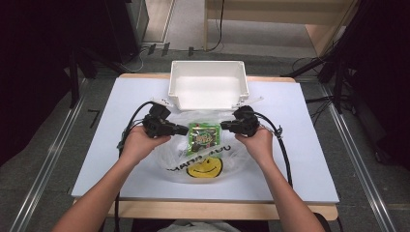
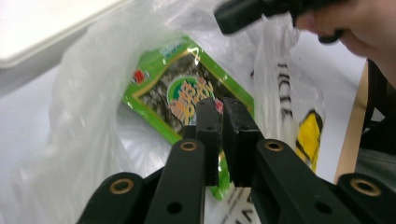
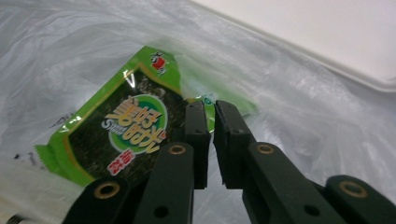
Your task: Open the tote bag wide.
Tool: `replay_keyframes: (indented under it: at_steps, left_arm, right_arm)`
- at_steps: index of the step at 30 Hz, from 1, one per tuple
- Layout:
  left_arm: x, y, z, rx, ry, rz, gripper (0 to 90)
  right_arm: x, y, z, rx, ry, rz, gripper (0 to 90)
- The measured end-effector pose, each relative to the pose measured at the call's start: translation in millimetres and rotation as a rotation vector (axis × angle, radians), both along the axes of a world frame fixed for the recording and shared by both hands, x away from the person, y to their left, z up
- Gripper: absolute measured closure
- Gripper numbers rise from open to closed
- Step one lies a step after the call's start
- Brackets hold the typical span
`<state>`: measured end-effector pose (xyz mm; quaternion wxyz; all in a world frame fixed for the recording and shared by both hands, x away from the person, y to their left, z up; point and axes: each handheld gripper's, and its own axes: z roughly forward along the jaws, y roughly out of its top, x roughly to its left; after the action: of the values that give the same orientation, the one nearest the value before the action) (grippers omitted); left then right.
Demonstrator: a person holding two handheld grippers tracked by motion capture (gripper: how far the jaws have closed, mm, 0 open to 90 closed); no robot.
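At the left of the high view, the person's left hand [image 1: 138,142] holds the left gripper [image 1: 185,130] level over the white tabletop [image 1: 295,159], pointing toward the middle of the frame. In the left gripper view its fingers [image 2: 208,126] stand drawn almost together with a thin gap between them; whether bag film is pinched there I cannot tell.

Between the two grippers, at the centre of the high view, lies a green snack packet [image 1: 203,137] inside a clear plastic bag [image 1: 169,157]. The bag spreads flat on the tabletop, with a yellow smiley face [image 1: 205,168] printed on it just below the packet. Above the bag, in the upper middle, a white bin [image 1: 208,84] rests on the tabletop with its near wall beside the bag's upper edge.

At the right, the person's right hand [image 1: 258,144] holds the right gripper [image 1: 223,126], pointing back toward the packet. In the right gripper view its fingers [image 3: 196,130] are likewise nearly closed, hanging over the packet's upper right corner, with the bag's film beneath; a grip on the film cannot be made out.
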<state>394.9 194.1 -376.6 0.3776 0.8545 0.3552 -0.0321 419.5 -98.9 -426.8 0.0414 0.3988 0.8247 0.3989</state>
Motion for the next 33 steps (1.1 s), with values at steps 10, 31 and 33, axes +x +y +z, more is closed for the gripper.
replay_keyframes:
  at_steps: [10, 31, 33]
  left_arm:
    - [30.0, -23.5, 4.9, 0.052, -0.018, -0.011, 90.0]
    - [91.8, -53.8, -49.9, 0.152, 0.024, 0.022, 90.0]
    - [95.3, -53.2, -54.2, 0.149, 0.031, 0.035, 90.0]
  right_arm:
    - [-14.6, 2.5, -0.4, -0.015, -0.004, 0.028, 90.0]
    - [-23.4, 10.6, -2.7, -0.021, -0.007, 0.052, 90.0]
    - [-24.0, 10.0, -4.3, -0.024, -0.006, 0.052, 90.0]
